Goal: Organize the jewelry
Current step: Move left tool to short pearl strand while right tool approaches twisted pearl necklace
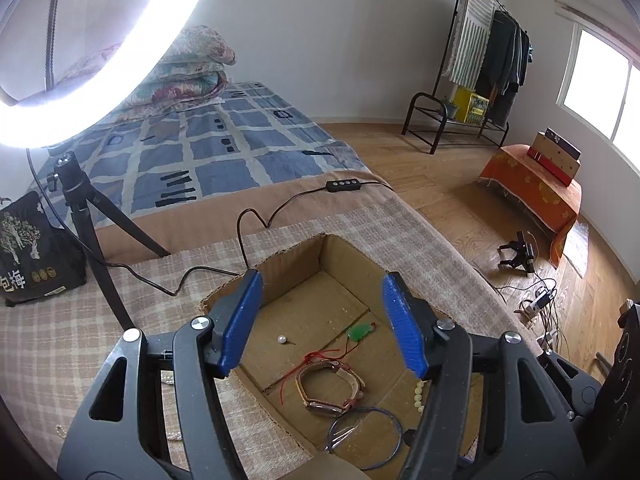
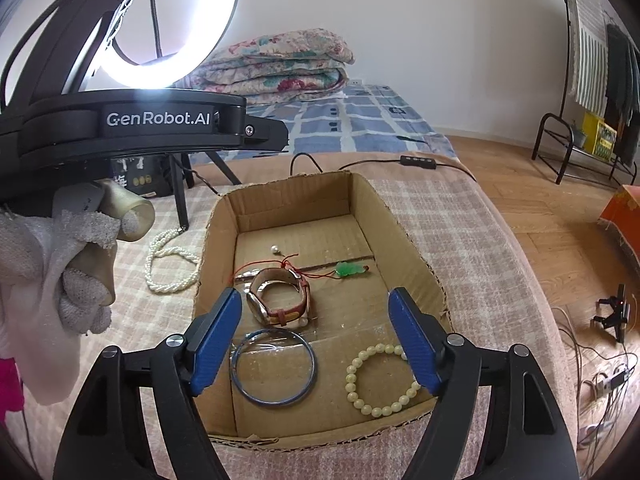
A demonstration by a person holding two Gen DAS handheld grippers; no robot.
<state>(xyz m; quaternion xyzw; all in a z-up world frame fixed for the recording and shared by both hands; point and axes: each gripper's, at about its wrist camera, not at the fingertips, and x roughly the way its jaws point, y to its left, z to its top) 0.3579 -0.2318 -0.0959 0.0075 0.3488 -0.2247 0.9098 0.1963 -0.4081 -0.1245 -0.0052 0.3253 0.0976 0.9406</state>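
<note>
A shallow cardboard box [image 2: 404, 220] [image 1: 296, 256] sits on the plaid cloth. Inside lie a wristwatch [image 2: 280, 300] [image 1: 332, 390], a blue bangle [image 2: 274, 368] [image 1: 364, 438], a cream bead bracelet [image 2: 382, 380] [image 1: 419, 394], a green pendant on red cord [image 2: 348, 269] [image 1: 360, 332] and a single pearl [image 2: 274, 249] [image 1: 282, 339]. A white pearl necklace [image 2: 168, 260] lies on the cloth left of the box. My left gripper [image 1: 320, 324] is open and empty above the box. My right gripper [image 2: 314, 340] is open and empty above the box's near end.
A ring light [image 1: 100, 52] on a tripod [image 1: 92, 216] stands left of the box, its cable [image 1: 240, 240] trailing across the cloth. A black snack bag [image 1: 32, 252] sits far left. A gloved hand [image 2: 52, 272] holds the left gripper. The bed edge drops off to the right.
</note>
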